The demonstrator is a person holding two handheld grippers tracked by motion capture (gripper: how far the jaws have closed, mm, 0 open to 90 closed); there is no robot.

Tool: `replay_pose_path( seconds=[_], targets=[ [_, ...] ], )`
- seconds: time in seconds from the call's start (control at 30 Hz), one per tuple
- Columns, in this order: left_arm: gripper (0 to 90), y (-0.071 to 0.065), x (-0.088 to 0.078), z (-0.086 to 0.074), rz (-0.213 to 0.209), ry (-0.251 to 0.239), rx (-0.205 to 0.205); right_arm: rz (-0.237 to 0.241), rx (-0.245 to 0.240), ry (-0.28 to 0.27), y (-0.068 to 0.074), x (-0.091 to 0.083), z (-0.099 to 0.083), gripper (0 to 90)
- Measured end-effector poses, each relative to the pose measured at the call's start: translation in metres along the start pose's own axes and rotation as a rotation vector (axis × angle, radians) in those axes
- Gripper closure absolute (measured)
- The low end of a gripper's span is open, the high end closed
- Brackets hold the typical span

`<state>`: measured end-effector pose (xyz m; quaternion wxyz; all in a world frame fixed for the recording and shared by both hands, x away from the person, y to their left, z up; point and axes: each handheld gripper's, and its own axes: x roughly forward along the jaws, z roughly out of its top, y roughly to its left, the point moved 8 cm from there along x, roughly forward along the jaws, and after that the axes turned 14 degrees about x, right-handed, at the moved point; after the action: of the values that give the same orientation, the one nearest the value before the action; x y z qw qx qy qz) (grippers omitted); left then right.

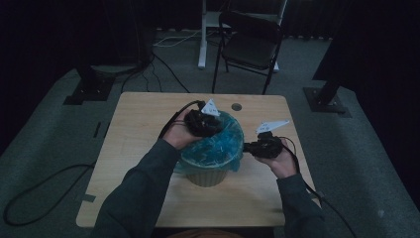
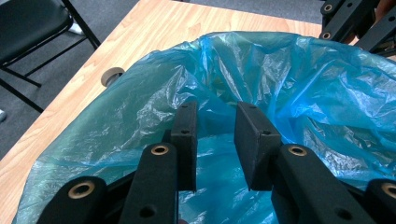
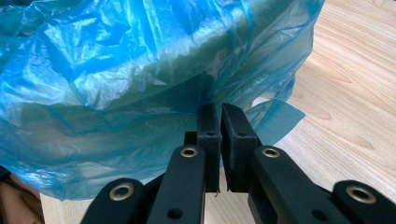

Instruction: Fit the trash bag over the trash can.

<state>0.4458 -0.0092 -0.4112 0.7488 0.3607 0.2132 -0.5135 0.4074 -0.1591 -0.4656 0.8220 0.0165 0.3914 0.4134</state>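
Note:
A beige bin lined with a blue plastic bag stands in the middle of the wooden table. My left gripper hovers over the bin's far left rim. In the left gripper view its jaws stand open above the bag's crumpled inside, with nothing pressed between the pads. My right gripper is at the bin's right side. In the right gripper view it is shut on the bag's overhanging edge, and the film gathers into folds at the tips.
A black folding chair stands beyond the table's far edge. A round cable hole lies in the table behind the bin. Cables trail from both grippers. The right gripper's black frame shows beyond the bag in the left gripper view.

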Motion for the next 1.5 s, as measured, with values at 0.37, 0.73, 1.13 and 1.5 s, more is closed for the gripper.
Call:
replay_pose_path(
  seconds=[0.37, 0.73, 1.13, 1.5],
  targets=[
    [69.9, -0.004, 0.005, -0.002, -0.018, 0.055, 0.043, 0.002, -0.002, 0.002, 0.0, 0.0, 0.0, 86.5],
    [68.5, -0.004, -0.002, -0.003, -0.018, 0.073, 0.05, 0.0, -0.004, 0.006, 0.001, 0.001, -0.001, 86.5],
    [67.9, -0.009, 0.017, 0.004, -0.014, 0.145, 0.091, 0.003, -0.004, 0.005, 0.0, 0.0, -0.001, 86.5],
    [67.9, -0.009, 0.029, -0.003, -0.018, 0.216, 0.086, 0.003, -0.004, 0.005, 0.0, 0.0, -0.001, 86.5]
  ],
)
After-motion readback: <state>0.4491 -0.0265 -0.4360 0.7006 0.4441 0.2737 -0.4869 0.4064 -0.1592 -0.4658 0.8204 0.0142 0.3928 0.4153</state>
